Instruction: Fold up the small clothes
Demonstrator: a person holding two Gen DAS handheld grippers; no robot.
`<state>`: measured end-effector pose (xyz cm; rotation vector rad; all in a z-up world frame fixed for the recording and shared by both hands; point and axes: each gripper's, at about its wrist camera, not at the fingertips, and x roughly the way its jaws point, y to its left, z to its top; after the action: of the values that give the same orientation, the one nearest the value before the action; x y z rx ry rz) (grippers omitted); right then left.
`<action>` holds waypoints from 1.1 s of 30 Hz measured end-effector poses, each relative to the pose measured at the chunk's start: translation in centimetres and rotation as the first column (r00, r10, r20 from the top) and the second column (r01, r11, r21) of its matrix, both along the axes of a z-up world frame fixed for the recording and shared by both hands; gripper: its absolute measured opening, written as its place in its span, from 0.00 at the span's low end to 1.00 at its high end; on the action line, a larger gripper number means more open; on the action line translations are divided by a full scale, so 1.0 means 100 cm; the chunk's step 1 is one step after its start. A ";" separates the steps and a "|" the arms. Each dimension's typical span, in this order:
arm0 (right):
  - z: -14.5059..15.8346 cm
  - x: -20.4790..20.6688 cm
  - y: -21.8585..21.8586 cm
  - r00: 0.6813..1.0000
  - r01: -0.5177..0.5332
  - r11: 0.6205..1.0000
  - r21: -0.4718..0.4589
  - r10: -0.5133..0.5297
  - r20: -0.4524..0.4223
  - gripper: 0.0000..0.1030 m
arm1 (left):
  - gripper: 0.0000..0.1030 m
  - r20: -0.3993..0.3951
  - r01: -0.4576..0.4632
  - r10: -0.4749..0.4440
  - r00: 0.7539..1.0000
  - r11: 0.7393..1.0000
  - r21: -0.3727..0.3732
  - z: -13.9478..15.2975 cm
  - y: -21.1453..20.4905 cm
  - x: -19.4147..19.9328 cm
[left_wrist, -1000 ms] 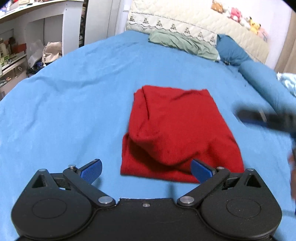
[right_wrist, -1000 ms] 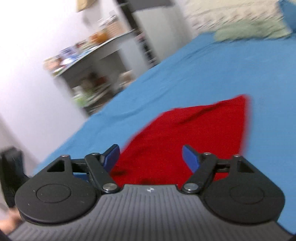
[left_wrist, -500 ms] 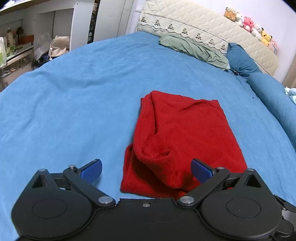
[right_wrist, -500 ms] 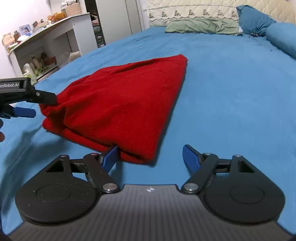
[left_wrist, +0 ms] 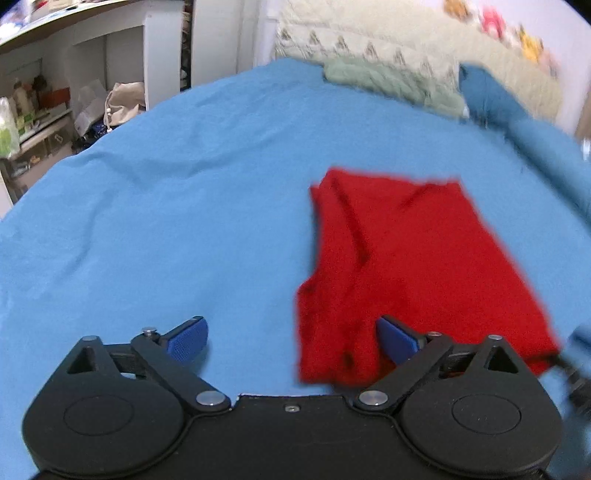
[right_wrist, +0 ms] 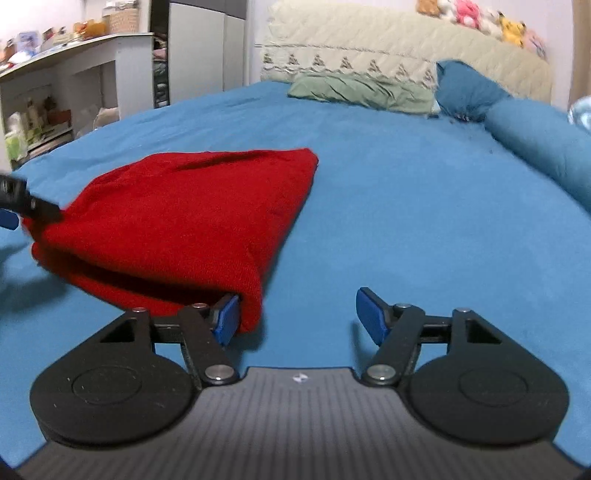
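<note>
Blue-padded fingers of the right tool (right_wrist: 301, 315) stand apart, having just been closing in, with the near corner of the red garment (right_wrist: 184, 221) reaching just inside the gap, against the inner face of the left finger (right_wrist: 226, 317), while the right finger sits over bare sheet; nothing is clamped. The left tool (left_wrist: 291, 338) is likewise spread wide, its jaws having just been narrowing a little, and the near left corner of the red garment (left_wrist: 413, 266) lies between its fingers, close to the right finger (left_wrist: 397, 339), with no pad pressing on it. From the right wrist view the left tool's dark tip (right_wrist: 18, 201) shows at the far left end of the cloth. The garment is folded into a thick, roughly rectangular bundle with its layered edges facing the tools, lying flat on the blue bedsheet (right_wrist: 406, 221). Beyond it, at the head of the bed, rest a green pillow (right_wrist: 354, 90), a blue pillow (right_wrist: 467, 92) and a blue bolster (right_wrist: 543, 144) before a cream quilted headboard (right_wrist: 369, 48) topped with plush toys (right_wrist: 476, 18). White shelving (left_wrist: 92, 74) crowded with small items stands off the bed's left side.
</note>
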<state>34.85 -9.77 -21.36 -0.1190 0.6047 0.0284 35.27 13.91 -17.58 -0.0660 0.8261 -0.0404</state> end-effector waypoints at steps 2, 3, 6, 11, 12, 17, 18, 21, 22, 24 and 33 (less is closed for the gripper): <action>-0.006 0.000 -0.005 0.999 -0.031 0.999 -0.008 0.031 -0.039 0.79 | 0.92 -0.042 0.020 -0.018 0.999 0.999 0.042 -0.020 0.004 -0.001; -0.010 0.001 -0.008 0.997 -0.036 0.999 0.008 0.036 -0.065 0.79 | 0.92 -0.016 0.016 -0.016 1.000 1.000 0.026 -0.022 0.006 -0.005; -0.010 -0.002 -0.016 0.994 -0.052 0.997 0.064 0.058 -0.088 0.79 | 0.91 -0.017 0.009 -0.008 1.000 0.999 0.040 -0.019 0.004 -0.005; 0.028 -0.002 -0.041 0.982 -0.154 0.964 0.217 0.174 -0.076 0.91 | 0.92 0.063 0.045 -0.046 0.997 0.999 0.010 0.013 -0.002 -0.010; 0.040 0.004 -0.048 0.979 -0.164 0.950 0.264 0.190 -0.075 0.95 | 0.98 0.085 0.061 -0.061 0.995 0.998 -0.001 0.021 -0.002 -0.008; 0.081 0.072 -0.071 0.965 -0.078 0.896 0.437 0.178 -0.192 1.00 | 1.00 0.022 0.133 -0.131 0.991 0.973 -0.187 0.028 0.000 0.054; 0.079 0.090 -0.073 0.957 -0.046 0.889 0.455 0.170 -0.235 1.00 | 1.00 0.003 0.126 -0.129 0.992 0.966 -0.225 0.022 0.001 0.068; 0.062 0.125 -0.074 0.938 0.030 0.842 0.539 0.163 -0.305 1.00 | 0.98 -0.076 0.102 -0.127 0.989 0.955 -0.277 0.004 0.002 0.098; 0.055 0.134 -0.074 0.934 0.048 0.827 0.560 0.162 -0.320 1.00 | 0.97 -0.090 0.101 -0.131 0.987 0.955 -0.280 0.000 0.001 0.104; 0.041 0.145 -0.067 0.926 0.072 0.816 0.574 0.159 -0.342 1.00 | 0.92 -0.107 0.112 -0.146 0.984 0.957 -0.269 -0.009 -0.003 0.111; 0.015 0.151 -0.050 0.917 0.092 0.788 0.609 0.172 -0.360 0.41 | 0.27 -0.114 0.140 -0.184 0.976 0.938 -0.317 -0.008 -0.013 0.113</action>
<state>49.92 -14.73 -19.86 0.5331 0.9776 0.3008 46.61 12.63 -18.35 -0.2981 0.9617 -0.3248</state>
